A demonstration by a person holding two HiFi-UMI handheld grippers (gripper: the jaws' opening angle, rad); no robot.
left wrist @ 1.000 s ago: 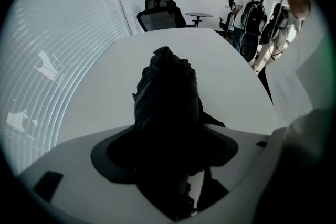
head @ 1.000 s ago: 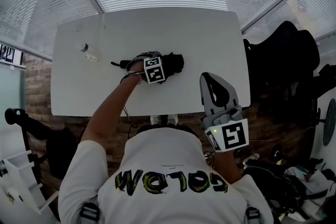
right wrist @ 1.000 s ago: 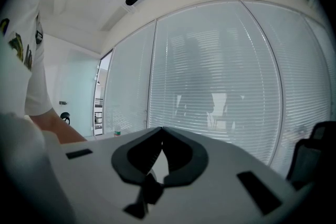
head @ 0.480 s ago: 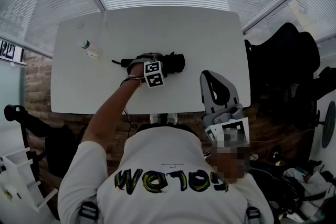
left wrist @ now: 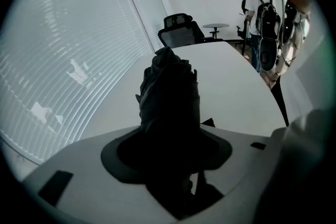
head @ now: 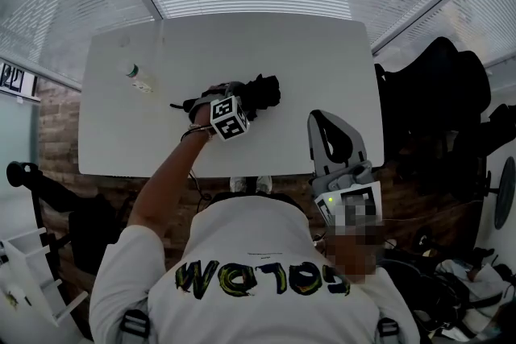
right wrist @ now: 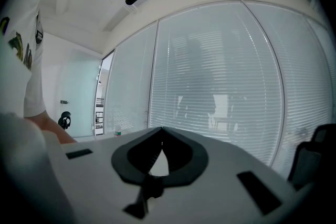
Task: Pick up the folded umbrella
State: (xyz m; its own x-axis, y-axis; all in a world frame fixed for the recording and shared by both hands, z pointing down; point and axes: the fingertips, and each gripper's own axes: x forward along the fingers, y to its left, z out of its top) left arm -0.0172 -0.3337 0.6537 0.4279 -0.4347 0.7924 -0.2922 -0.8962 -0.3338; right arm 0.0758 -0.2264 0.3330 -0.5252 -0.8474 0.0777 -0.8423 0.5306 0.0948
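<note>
The folded black umbrella (head: 262, 91) lies across the middle of the white table (head: 314, 52), its bunched right end tilted a little upward. My left gripper (head: 226, 95) reaches down onto the umbrella's middle, and its jaws have just been closing on it. In the left gripper view the umbrella (left wrist: 169, 94) fills the gap of the left gripper (left wrist: 169, 136) and sticks out ahead over the table. My right gripper (head: 319, 122) hovers at the table's front edge, right of the umbrella. Its tips meet with nothing between them, as the right gripper view (right wrist: 160, 130) shows.
A small bottle (head: 139, 79) with a green cap stands at the table's left. Dark office chairs (head: 439, 84) crowd the right side. Blinds run along the far wall. In the left gripper view a chair (left wrist: 179, 34) and a person with a backpack (left wrist: 258, 8) are beyond the table.
My left gripper has tipped and risen slightly with the umbrella in it, and the umbrella's right end has come up off the table. The right gripper has not moved.
</note>
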